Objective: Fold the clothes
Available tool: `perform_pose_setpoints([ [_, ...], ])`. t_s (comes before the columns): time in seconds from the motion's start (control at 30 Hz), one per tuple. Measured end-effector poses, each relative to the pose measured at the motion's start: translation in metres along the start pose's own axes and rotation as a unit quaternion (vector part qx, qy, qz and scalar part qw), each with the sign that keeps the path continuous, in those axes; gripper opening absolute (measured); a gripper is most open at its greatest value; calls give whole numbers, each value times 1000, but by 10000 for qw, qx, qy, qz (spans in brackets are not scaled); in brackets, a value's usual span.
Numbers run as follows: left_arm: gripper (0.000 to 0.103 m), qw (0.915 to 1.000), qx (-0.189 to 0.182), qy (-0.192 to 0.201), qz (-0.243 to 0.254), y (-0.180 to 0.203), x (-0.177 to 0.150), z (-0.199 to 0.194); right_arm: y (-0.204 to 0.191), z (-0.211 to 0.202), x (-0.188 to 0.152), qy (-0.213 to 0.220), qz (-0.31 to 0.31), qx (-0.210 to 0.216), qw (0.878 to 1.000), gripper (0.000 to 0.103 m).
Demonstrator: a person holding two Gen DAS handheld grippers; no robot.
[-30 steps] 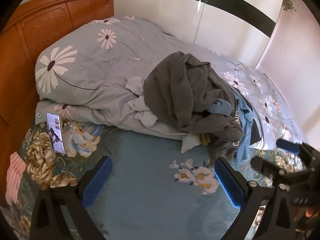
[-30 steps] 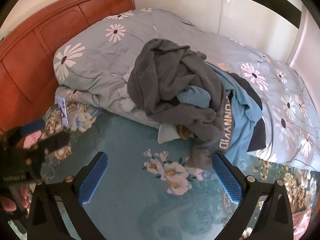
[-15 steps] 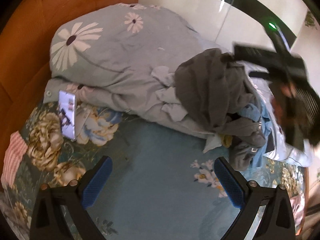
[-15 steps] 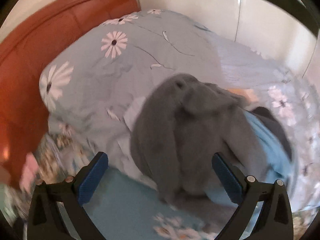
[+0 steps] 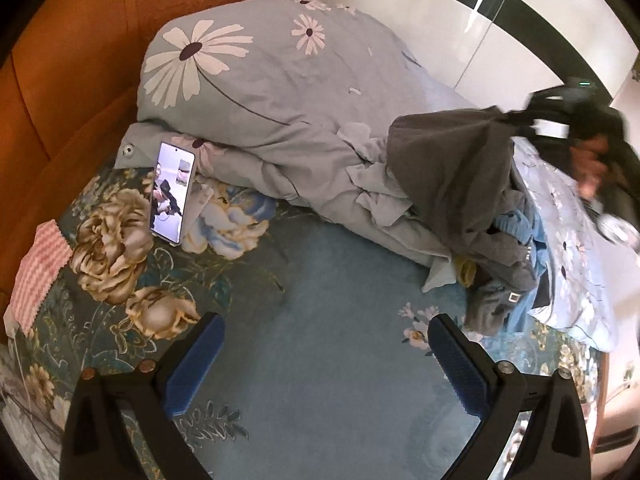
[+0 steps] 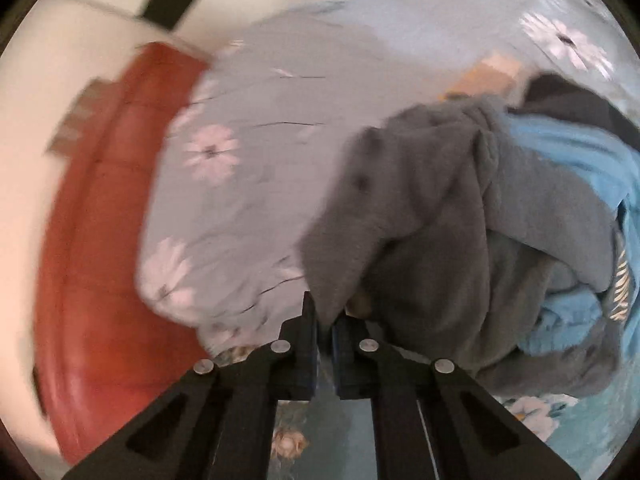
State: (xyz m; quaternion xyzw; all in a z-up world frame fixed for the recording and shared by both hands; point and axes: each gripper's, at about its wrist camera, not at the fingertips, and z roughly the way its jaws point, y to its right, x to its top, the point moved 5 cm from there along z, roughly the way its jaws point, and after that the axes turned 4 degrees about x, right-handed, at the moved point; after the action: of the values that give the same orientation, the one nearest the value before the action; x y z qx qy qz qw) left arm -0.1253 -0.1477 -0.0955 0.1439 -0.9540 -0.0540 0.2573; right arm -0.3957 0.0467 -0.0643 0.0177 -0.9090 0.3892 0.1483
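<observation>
A pile of clothes lies on the bed against a folded quilt. On top is a dark grey garment [image 5: 452, 172] [image 6: 436, 216], with a light blue garment [image 5: 532, 240] [image 6: 576, 160] under it. My right gripper [image 6: 325, 320] is shut on an edge of the grey garment and lifts it; in the left wrist view the right gripper [image 5: 516, 118] shows at the top of the pile. My left gripper [image 5: 326, 356] stands open over the teal sheet, well short of the pile, with nothing between its blue pads [image 5: 196, 364].
A folded grey daisy-print quilt [image 5: 256, 92] lies along the orange wooden headboard [image 5: 68, 60]. A lit phone [image 5: 171, 192] leans against the quilt at the left. A pink striped cloth [image 5: 38, 268] lies at the far left. The teal floral sheet [image 5: 320, 292] spreads before my left gripper.
My right gripper moved up to the pile, shut on the grey garment and pulled its edge upward. My left gripper drew back and to the left, staying open.
</observation>
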Motion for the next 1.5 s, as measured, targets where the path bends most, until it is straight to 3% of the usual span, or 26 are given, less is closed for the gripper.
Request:
perform_pose_setpoints([
  [0.13, 103, 9998, -100, 170, 61, 7, 5, -22, -33, -74, -32, 115, -405, 1025, 9938, 5],
  [0.27, 103, 9993, -139, 340, 104, 13, 4, -47, -44, -144, -79, 194, -674, 1467, 9867, 5],
  [0.37, 103, 9993, -134, 289, 220, 16, -13, -61, -26, -181, -134, 75, -645, 1424, 9877, 5],
  [0.53, 103, 9982, -83, -53, 591, 26, -55, -70, 69, -217, -231, -340, 201, 766, 9963, 5],
  [0.67, 103, 9950, -109, -340, 938, 42, -82, -72, 153, -239, -289, -307, 1207, 124, 9921, 5],
  [0.87, 103, 9843, -268, -603, 1639, 83, -109, -71, 277, -277, -353, 100, 2552, -875, 9629, 5],
  [1.0, 103, 9785, -326, -696, 1915, 100, -119, -66, 315, -274, -368, 41, 2855, -1414, 9479, 11],
  [1.07, 103, 9767, -351, -727, 1989, 106, -122, -62, 315, -274, -371, 65, 2754, -1716, 9459, 14],
  [1.17, 103, 9756, -367, -755, 2028, 110, -125, -55, 310, -278, -374, 9, 2364, -2225, 9458, 31],
  [1.23, 103, 9756, -331, -778, 2025, 108, -128, -49, 299, -281, -373, -64, 1738, -2880, 9417, 45],
  [1.3, 103, 9765, -316, -820, 1969, 102, -130, -44, 282, -280, -369, -93, 1038, -3456, 9326, 49],
  [1.37, 103, 9775, -317, -919, 1871, 94, -132, -37, 256, -261, -362, -109, 452, -3518, 9349, 49],
  [1.4, 103, 9780, -310, -971, 1820, 89, -133, -34, 242, -241, -359, -213, 246, -3336, 9422, 51],
  [1.43, 103, 9784, -314, -998, 1781, 84, -134, -32, 230, -218, -358, -374, 90, -3121, 9493, 61],
  [1.5, 103, 9797, -265, -986, 1727, 72, -135, -29, 205, -162, -359, -783, -229, -2608, 9619, 64],
])
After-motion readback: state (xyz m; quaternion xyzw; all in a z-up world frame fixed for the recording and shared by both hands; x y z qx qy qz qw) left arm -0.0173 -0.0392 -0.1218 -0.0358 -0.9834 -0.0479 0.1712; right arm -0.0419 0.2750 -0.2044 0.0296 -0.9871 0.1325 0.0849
